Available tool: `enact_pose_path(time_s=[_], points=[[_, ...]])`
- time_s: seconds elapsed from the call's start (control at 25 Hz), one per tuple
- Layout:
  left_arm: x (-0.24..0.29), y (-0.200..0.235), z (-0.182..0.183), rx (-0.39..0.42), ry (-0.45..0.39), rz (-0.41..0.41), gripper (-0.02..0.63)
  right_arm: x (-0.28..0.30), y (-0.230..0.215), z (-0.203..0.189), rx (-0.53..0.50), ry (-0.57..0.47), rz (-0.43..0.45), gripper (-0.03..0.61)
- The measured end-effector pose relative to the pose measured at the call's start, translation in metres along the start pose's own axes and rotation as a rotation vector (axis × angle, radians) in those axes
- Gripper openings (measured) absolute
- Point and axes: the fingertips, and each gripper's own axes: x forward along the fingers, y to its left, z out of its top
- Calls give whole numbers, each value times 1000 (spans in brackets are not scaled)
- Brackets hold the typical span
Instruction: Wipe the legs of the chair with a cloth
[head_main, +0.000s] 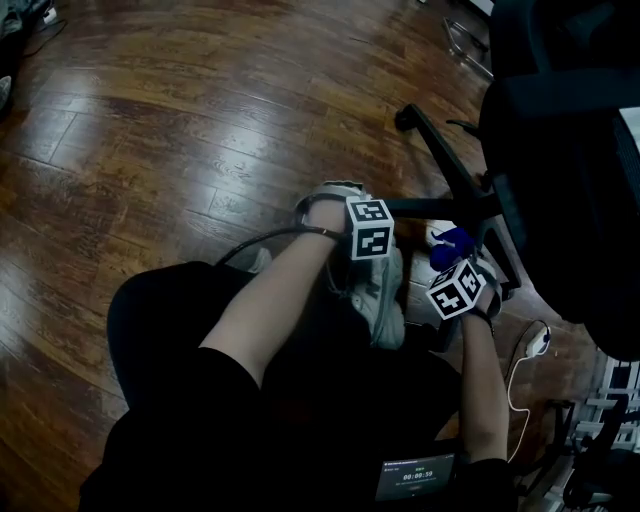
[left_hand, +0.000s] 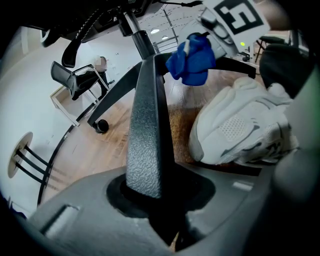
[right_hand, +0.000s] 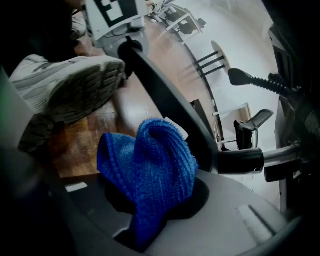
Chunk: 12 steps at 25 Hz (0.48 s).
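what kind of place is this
Probably an office or a similar workroom: a wood plank floor, the black chair leg of a swivel chair's castor base, and a second office chair standing further back.

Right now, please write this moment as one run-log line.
left gripper: shut on chair leg | right gripper: shut on blue cloth, beside same leg | white shoe: next to leg
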Motion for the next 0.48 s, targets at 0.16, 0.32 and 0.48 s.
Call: enact_pose_path(time_s=[0.16, 0.32, 0.48], points=[[0, 0, 0, -8, -3, 3, 120, -29, 64, -24, -74, 2, 76, 78], [0, -2, 0, -24, -6, -4, 120, -57, 116, -46, -121, 2, 184, 78], [0, -2, 0, -21, -2, -5, 120, -57, 120, -50, -86, -1, 211, 78]])
